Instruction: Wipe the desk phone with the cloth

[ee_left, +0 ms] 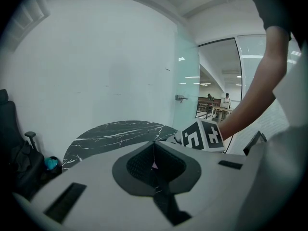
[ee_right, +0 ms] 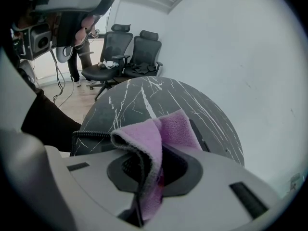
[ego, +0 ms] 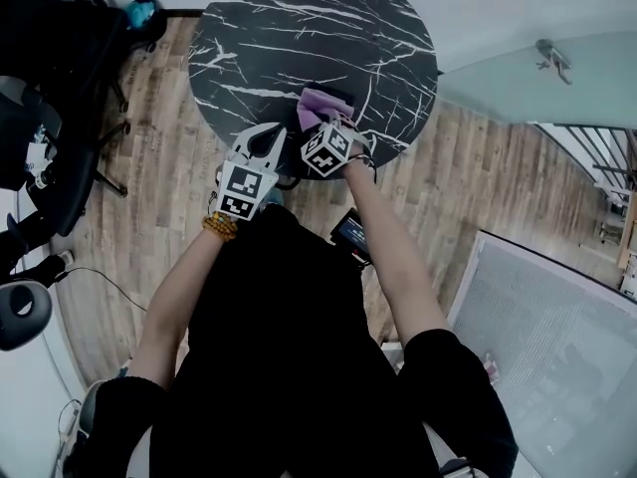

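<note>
Right gripper [ee_right: 151,170] clamped on cloth [ee_right: 168,129], the fold draped ahead of its jaws onto phone [ee_right: 197,132]. Left gripper [ee_left: 154,160] closed, empty, alongside. Cloth judged soft, limp, light: grip the bunched fold. Phone rigid, may slide.

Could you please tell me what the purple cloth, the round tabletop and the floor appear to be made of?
The cloth looks like soft microfibre or fleece: it has a fuzzy nap and limp folds. The tabletop looks like black marble or a marble-print laminate, with white veins and a smooth face; I cannot tell which. The floor looks like wood or wood-look planks, with brown grain in strips.
</note>
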A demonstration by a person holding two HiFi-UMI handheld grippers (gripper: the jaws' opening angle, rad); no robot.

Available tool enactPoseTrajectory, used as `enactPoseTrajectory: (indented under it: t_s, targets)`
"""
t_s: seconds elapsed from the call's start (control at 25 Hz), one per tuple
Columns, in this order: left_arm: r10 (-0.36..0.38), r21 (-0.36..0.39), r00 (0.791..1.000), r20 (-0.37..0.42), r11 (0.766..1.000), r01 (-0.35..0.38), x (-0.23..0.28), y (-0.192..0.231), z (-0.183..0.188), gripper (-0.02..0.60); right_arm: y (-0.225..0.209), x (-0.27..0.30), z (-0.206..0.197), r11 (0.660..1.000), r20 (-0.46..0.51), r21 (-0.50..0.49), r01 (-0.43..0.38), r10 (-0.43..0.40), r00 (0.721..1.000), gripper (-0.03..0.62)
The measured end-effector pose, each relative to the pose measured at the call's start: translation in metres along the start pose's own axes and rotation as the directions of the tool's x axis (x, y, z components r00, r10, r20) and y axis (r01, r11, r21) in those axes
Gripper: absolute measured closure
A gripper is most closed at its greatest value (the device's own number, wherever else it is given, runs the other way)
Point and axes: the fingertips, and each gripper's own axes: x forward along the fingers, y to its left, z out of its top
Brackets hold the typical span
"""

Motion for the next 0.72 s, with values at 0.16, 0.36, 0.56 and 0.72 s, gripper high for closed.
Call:
enactPoseTrajectory:
  t_s: [0.16,0.36,0.56,0.72]
  targets:
    - [-0.001,-0.002,1.0,-0.005,1.0,0.0,0.001,0.0,-0.001,0.568,0.002,0.0,-0.001,1.0,-0.003,0.008,-0.006,0.006,1.0,0.534]
    - [-0.006,0.0,1.0,-0.009,1.0,0.006,0.004,-0.003,-0.002,0.568,0.005,-0.001,-0.002,0.999,0.005,0.03,-0.015,0.015,1.0,0.534]
    - [-0.01,0.001,1.0,-0.016,1.0,0.01,0.004,-0.006,-0.005,0.568,0.015,-0.001,-0.005,1.0,0.005,0.005,-0.029,0.029,1.0,0.534]
    - [-0.015,0.003,1.0,-0.022,1.0,0.015,0.006,-0.008,-0.007,0.568,0.021,-0.001,-0.007,0.999,0.011,0.0,-0.045,0.045,0.999,0.534]
